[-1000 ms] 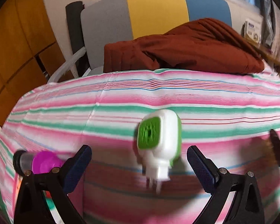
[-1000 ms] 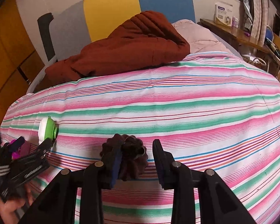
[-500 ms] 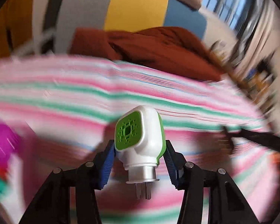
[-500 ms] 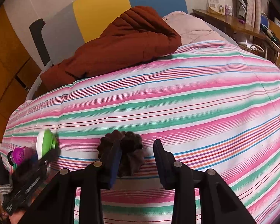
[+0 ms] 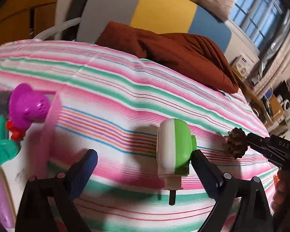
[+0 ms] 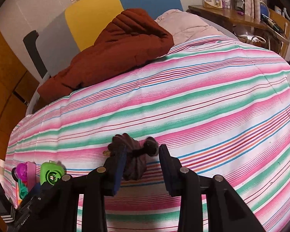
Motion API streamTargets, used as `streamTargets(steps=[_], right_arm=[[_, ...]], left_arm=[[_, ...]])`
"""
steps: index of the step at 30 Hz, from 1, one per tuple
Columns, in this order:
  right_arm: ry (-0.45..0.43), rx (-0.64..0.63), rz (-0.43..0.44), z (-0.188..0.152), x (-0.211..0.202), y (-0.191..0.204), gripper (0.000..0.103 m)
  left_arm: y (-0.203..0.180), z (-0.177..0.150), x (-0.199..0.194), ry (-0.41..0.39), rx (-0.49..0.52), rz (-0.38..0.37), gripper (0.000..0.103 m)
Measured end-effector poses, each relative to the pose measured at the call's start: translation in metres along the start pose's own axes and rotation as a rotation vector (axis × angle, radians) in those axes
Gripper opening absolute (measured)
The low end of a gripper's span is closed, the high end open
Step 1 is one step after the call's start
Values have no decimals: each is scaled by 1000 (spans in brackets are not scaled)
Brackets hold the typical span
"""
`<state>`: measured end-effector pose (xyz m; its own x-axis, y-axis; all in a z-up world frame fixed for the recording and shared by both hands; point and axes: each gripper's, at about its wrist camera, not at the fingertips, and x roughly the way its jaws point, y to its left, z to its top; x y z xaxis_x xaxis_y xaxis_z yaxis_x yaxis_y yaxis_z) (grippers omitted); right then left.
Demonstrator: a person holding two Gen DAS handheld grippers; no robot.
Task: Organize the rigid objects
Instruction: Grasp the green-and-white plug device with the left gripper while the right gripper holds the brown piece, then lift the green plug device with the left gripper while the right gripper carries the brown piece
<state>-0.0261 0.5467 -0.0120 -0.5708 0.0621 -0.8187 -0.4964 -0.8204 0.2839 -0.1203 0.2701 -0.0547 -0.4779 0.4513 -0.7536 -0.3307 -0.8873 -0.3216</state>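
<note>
**Plug-in thing looks one nudge away from getting loose**

So the left gripper (image 5: 143, 166) has its jaws spread wide, and the white-and-green plug-in unit (image 5: 173, 150) sits up against the right-hand finger only, prongs pointing down. The other finger is well apart from it, so nothing is clamping it. I can't tell if it's resting on the striped bedspread (image 5: 106, 89) or hanging off that one finger. My guess is it tips or rolls on the soft cover if the finger bumps it.

The pink bin (image 5: 50, 123) with the purple toy (image 5: 27, 108) and a green one is just left of the gripper, so that's probably the target, and a sloppy re-grab could shove the unit away from it.

The right gripper (image 6: 141, 166) is partly open around the dark pinecone-like object (image 6: 134, 160), which touches the left finger while the right finger stands off. That hold looks weak too; the bumpy shape could twist out on closing.
</note>
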Motion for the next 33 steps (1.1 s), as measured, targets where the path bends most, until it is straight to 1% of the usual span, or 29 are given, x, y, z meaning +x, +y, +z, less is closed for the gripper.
streamTargets(steps=[2,4,5,7,9,12,14,16,17,19,22,24,26,28,29,31,33], right_arm=[[-2,14,21,1,-1,-1,35],[-6,17,33,1,-2,-1,35],[-8,18,40,1,-2,-1,35],[-15,14,65,1,-4,1,38],[-22,6,87,1,-6,4,39],[-42,6,118,2,-11,6,39],[-54,10,130,4,-13,6,41],[-61,11,135,5,-14,6,42],[-63,12,135,5,-15,6,42],[-62,3,129,5,-15,7,42],[-85,14,83,6,-18,4,42],[-115,67,51,8,-23,-8,42],[-129,150,25,9,-26,-25,42],[-109,251,5,9,-24,-46,43],[-85,310,7,6,-20,-57,43],[-26,433,62,0,-11,-77,43],[35,533,157,-3,2,-90,43]], left_arm=[[-4,-4,-5,-11,28,19,98],[-11,-9,-7,-38,94,82,98],[-14,-12,-10,-59,123,110,100],[-12,-17,-15,-86,142,152,102],[-12,-21,-15,-74,151,148,102],[-9,-24,-12,-68,178,172,102],[-6,-26,-11,-62,167,186,102],[-2,-26,-7,-48,134,170,102],[0,-26,-5,-44,118,159,102],[1,-26,-8,-59,122,148,102],[2,-27,-10,-61,119,150,102],[4,-26,-12,-74,107,142,102],[3,-24,-12,-78,101,133,103],[2,-20,-9,-68,101,141,103],[0,-19,-9,-70,104,143,103],[-6,-14,-6,-76,139,144,103],[-13,-11,-1,-73,199,164,103]])
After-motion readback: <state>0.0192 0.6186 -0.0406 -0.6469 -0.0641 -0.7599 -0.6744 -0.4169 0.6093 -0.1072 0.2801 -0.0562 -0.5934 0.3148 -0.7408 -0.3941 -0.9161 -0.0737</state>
